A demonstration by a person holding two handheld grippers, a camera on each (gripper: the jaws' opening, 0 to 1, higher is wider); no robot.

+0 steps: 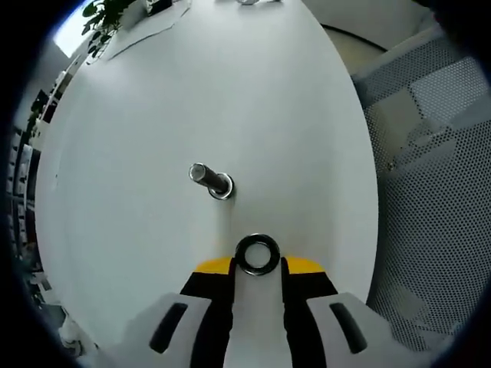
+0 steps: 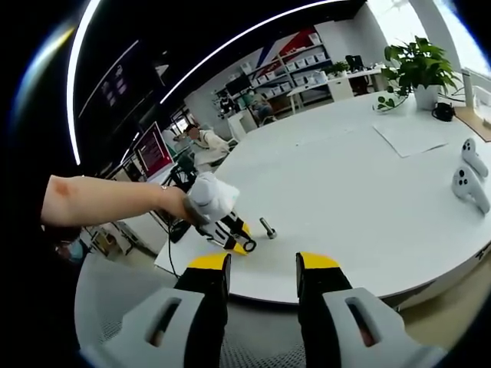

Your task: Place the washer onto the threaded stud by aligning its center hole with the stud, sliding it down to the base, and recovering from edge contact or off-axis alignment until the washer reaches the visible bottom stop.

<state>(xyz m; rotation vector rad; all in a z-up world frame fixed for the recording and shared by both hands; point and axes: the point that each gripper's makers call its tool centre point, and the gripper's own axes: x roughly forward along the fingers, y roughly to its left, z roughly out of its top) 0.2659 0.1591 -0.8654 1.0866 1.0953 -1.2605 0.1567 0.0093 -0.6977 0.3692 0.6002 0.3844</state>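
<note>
On the round white table, the left claw grasps the washer near the stud; the right claw hangs released.

Dark metal washer clamped flat at jaw tips, near upright silver threaded stud, apart.

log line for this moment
left gripper: shut on washer | stud: bare, washer short of it | right gripper: open, empty

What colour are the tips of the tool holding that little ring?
Yellow, on black fingers of the left tool, which grips the washer. It shows best in the left gripper view.
</note>
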